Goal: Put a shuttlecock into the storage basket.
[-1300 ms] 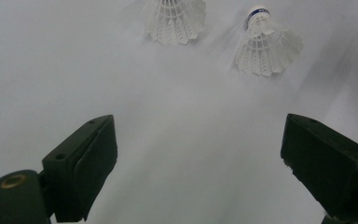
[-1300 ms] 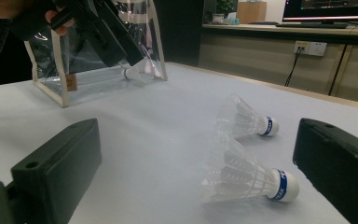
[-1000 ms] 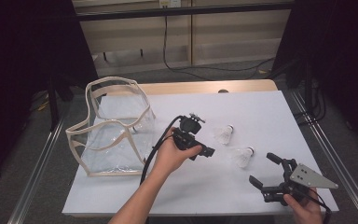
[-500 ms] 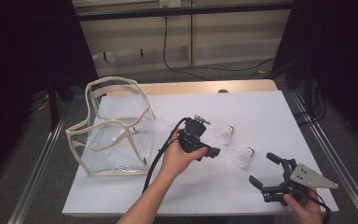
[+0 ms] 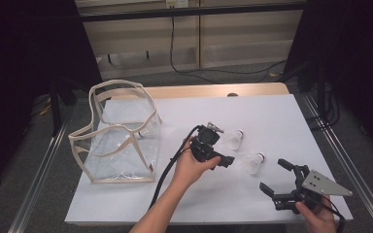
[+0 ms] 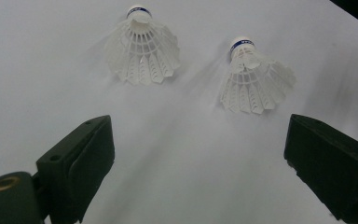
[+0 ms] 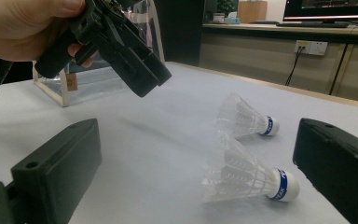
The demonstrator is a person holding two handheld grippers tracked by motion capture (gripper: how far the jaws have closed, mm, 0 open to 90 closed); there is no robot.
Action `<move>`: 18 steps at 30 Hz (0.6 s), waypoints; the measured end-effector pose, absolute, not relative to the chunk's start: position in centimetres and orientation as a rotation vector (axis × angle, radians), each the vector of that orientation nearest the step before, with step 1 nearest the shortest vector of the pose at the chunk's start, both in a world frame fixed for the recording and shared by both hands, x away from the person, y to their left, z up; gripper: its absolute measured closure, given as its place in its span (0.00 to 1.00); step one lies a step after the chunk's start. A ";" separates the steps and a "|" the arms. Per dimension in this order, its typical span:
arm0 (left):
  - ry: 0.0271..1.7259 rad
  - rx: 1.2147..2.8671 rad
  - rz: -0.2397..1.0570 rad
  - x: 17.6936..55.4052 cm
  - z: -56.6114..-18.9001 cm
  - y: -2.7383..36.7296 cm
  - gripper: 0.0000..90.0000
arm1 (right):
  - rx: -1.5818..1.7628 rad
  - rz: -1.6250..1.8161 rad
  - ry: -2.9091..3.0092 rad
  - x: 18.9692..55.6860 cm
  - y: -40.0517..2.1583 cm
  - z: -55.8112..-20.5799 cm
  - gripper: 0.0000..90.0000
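Ahead of the left gripper's spread jaws, two white plastic shuttlecocks with blue-banded cork tips lie on their sides on the white table. Seen from the left gripper view, the nearer-left shuttlecock rests beyond the left jaw and the other shuttlecock beyond the right jaw, both with their cork tips pointing away from the jaws and their skirts facing them; neither is between the jaws or touching them. These jaws stand wide apart and hold nothing, hovering above the table, as the right gripper view shows, where the left gripper, held in a hand, hangs tilted downward over the white surface. High view places this gripper just beside the two shuttlecocks, one past its far side and one right in front of its jaws. Over at the near right corner of the table, the right gripper is held low by the other hand, its jaws likewise spread and empty. From its own view, one shuttlecock lies close ahead, nearer the right jaw, cork tip pointing toward that jaw, and the second lies farther off behind it. Well off to the left of both grippers stands a clear plastic tote bag with beige trim and handles, upright and open at the top.
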State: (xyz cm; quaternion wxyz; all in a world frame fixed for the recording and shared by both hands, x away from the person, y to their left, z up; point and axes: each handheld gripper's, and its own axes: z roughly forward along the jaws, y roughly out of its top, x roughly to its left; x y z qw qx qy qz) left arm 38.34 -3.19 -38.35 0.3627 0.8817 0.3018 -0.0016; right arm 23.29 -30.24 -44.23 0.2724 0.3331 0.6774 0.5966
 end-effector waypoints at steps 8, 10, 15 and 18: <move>0.738 2.250 -0.007 38.3 -38.7 -3.7 0.08 | 0.897 1.608 1.827 23.3 -30.2 -44.2 0.01; 0.736 2.246 0.006 38.3 -38.9 -3.8 0.08 | 0.896 1.607 1.825 23.3 -30.2 -44.2 0.01; 0.723 2.235 0.018 38.3 -39.2 -4.1 0.08 | 0.895 1.607 1.826 23.3 -30.2 -44.3 0.01; 0.710 2.220 0.032 38.3 -39.4 -4.2 0.08 | 0.895 1.608 1.827 23.3 -30.2 -44.3 0.01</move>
